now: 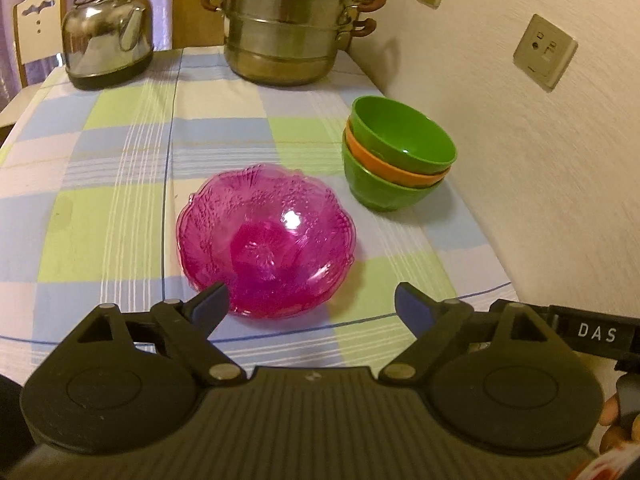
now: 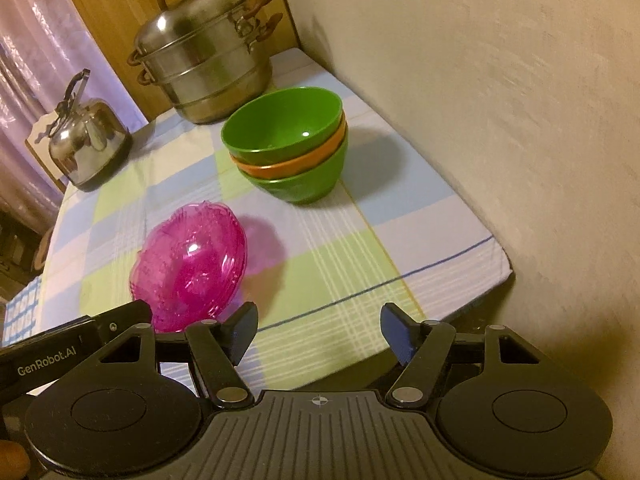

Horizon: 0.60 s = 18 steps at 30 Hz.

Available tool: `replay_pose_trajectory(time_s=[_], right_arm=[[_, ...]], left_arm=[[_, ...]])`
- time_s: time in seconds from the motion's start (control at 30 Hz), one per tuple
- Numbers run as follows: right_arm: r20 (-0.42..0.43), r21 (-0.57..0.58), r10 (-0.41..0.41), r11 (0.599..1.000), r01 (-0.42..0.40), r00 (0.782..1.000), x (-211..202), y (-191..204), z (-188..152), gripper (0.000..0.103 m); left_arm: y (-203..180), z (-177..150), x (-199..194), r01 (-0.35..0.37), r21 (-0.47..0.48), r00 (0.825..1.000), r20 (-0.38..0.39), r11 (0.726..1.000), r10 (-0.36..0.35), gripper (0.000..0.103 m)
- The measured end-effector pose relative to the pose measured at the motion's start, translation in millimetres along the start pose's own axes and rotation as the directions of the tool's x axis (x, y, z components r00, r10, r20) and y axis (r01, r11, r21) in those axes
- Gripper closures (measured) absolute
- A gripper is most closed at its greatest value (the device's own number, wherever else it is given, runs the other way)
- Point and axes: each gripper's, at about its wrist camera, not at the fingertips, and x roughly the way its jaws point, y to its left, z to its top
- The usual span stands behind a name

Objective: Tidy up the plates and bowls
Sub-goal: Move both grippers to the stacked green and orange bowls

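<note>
A pink translucent bowl (image 1: pixel 267 240) sits on the checked tablecloth (image 1: pixel 120 200), just ahead of my left gripper (image 1: pixel 312 306), which is open and empty. A stack of three bowls, green, orange, green (image 1: pixel 394 156), stands to the right near the wall. In the right wrist view the pink bowl (image 2: pixel 190 268) is ahead and left, and the bowl stack (image 2: pixel 290 144) is farther ahead. My right gripper (image 2: pixel 318 330) is open and empty above the table's near edge.
A steel steamer pot (image 1: pixel 286 20) and a steel kettle (image 1: pixel 106 28) stand at the back of the table. A wall (image 1: pixel 520 160) with sockets runs along the right side. The table's near right corner (image 2: pixel 504 268) is close.
</note>
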Motion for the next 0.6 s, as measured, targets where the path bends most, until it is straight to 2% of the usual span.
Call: replay_pose_trajectory(time_s=[0.6], right_arm=[[-0.005,0.062,0.013,0.998,-0.012,1.000,5.6,-9.1,6.0,0.035]], left_arm=[[-0.5,5.2,7.8,0.016,-0.014,1.000,-0.014,1.000,-0.016,0.014]])
